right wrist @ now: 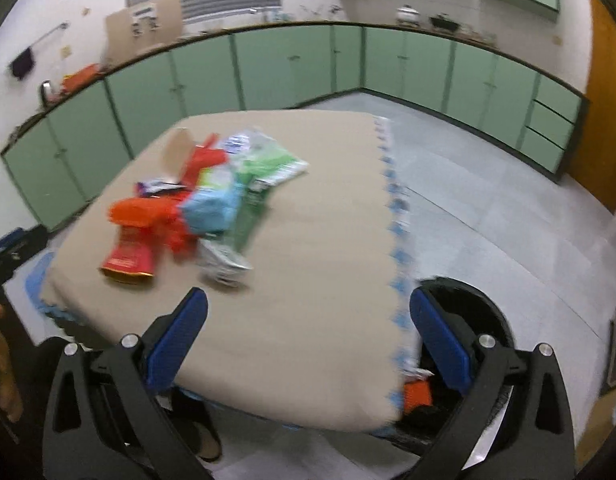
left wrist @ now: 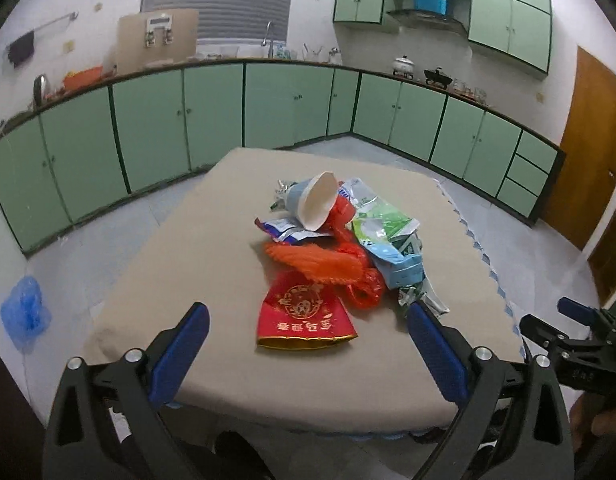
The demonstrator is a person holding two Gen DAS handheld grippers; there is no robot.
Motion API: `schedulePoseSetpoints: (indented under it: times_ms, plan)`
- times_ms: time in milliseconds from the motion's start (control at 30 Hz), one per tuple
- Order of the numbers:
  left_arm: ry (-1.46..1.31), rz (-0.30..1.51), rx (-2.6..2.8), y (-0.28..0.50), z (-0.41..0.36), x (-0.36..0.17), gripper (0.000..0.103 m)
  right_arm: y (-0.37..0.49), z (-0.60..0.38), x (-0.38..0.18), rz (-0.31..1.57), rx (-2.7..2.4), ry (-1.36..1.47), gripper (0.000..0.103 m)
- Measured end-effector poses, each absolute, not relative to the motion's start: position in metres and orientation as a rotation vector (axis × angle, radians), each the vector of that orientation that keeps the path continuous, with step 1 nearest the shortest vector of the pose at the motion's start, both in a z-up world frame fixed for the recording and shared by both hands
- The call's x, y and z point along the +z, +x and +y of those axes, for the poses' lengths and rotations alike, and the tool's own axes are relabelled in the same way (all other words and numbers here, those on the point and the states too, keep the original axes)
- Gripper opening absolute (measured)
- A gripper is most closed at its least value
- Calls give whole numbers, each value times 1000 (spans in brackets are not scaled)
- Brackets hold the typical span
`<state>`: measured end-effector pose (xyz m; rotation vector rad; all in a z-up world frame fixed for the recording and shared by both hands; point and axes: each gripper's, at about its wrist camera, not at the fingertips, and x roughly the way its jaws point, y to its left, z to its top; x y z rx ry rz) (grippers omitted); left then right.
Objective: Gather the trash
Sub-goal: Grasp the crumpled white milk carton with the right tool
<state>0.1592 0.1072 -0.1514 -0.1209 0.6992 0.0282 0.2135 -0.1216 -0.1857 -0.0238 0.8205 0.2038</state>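
A heap of trash lies in the middle of the beige-covered table point(left wrist: 179, 280): a red foil packet point(left wrist: 303, 316) nearest me, an orange plastic piece point(left wrist: 312, 260), a tipped paper cup point(left wrist: 316, 204), green and blue wrappers point(left wrist: 388, 236). My left gripper point(left wrist: 308, 320) stands open above the table's near edge, nothing between its fingers. The right wrist view is blurred; the heap point(right wrist: 195, 204) lies left of centre on the table point(right wrist: 308, 280). My right gripper point(right wrist: 308, 308) is open and empty over the near right corner. It also shows at the far right of the left wrist view point(left wrist: 576, 320).
A black bin point(right wrist: 468, 320) holding some trash stands on the floor by the table's right corner. Green cabinets point(left wrist: 211, 120) line the walls behind. A blue bag point(left wrist: 25, 312) lies on the floor at left. A wooden door point(left wrist: 596, 148) is at right.
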Motion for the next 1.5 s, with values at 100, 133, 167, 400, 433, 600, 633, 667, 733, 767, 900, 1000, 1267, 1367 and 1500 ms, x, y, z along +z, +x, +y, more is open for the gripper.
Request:
schedulePoseSetpoints:
  times_ms: [100, 133, 167, 400, 433, 600, 633, 667, 733, 767, 900, 1000, 1267, 1367, 1500]
  plan:
    - [-117, 702, 29, 165, 111, -154, 97, 219, -110, -184, 817, 228, -15, 98]
    - [-121, 706, 23, 169, 112, -155, 97, 223, -107, -184, 814, 241, -11, 98]
    - [-125, 709, 19, 173, 110, -158, 97, 226, -103, -183, 808, 251, -9, 98]
    - [-92, 721, 16, 191, 104, -171, 94, 251, -75, -186, 812, 318, -32, 87]
    - [-86, 721, 17, 193, 105, -172, 92, 255, -72, -188, 819, 327, -34, 84]
    - [-105, 732, 14, 201, 118, -180, 87, 266, -66, -201, 847, 342, -38, 76]
    - [-106, 734, 15, 201, 119, -181, 87, 267, -65, -207, 860, 338, -43, 77]
    - [-108, 734, 16, 201, 120, -182, 87, 269, -64, -214, 872, 334, -42, 77]
    - [-122, 743, 10, 201, 121, -187, 87, 272, -63, -225, 891, 328, -33, 78]
    - [-126, 748, 8, 201, 121, -189, 87, 273, -63, -231, 897, 324, -30, 79]
    - [-116, 751, -11, 201, 115, -194, 87, 281, -60, -251, 911, 310, -30, 83]
    - [-114, 740, -20, 201, 114, -194, 87, 286, -61, -259, 928, 316, -18, 72]
    - [-88, 757, -47, 222, 108, -220, 80, 279, -67, -260, 943, 351, -3, 49]
    - [-103, 752, -51, 227, 109, -222, 80, 274, -73, -253, 919, 355, 10, 48]
    - [-101, 745, -46, 235, 106, -222, 80, 269, -84, -244, 889, 345, 33, 46]
